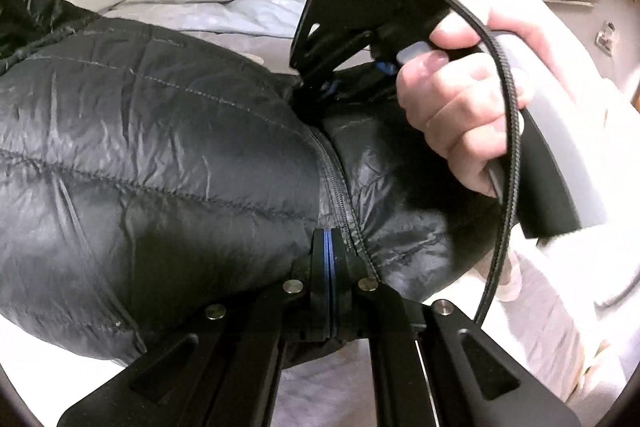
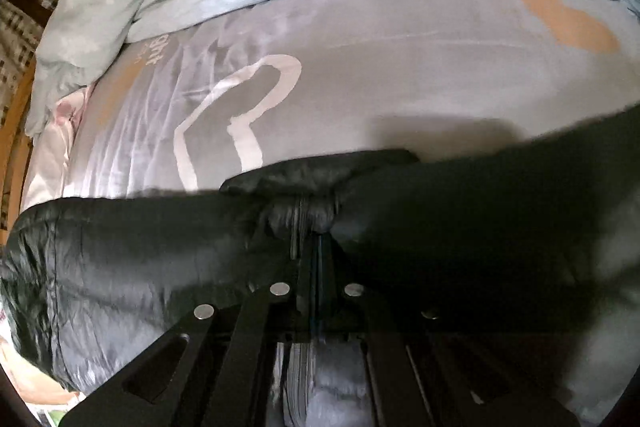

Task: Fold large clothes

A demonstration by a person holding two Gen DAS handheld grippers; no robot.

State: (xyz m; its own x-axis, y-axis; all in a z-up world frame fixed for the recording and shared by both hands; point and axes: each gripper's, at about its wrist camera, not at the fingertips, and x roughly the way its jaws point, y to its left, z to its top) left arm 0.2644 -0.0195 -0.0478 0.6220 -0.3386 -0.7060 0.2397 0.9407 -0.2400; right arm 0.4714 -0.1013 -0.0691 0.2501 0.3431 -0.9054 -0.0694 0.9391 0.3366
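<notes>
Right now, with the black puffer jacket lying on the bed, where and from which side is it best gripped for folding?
Probably at the zipper edge of the black puffer jacket, coming from above. That thin flat hem fits closed jaws, while the quilted panels are bulky and slick. Both the left claw and right claw already pinch along it.

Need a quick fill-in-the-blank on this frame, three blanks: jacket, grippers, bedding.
1. The black puffer jacket lies on a ____.
2. The left hand-held gripper is ____ on the jacket by its zipper.
3. The right hand-held gripper pinches the jacket above a grey sheet printed with a ____ outline.

Missing words: bed; shut; white
</notes>
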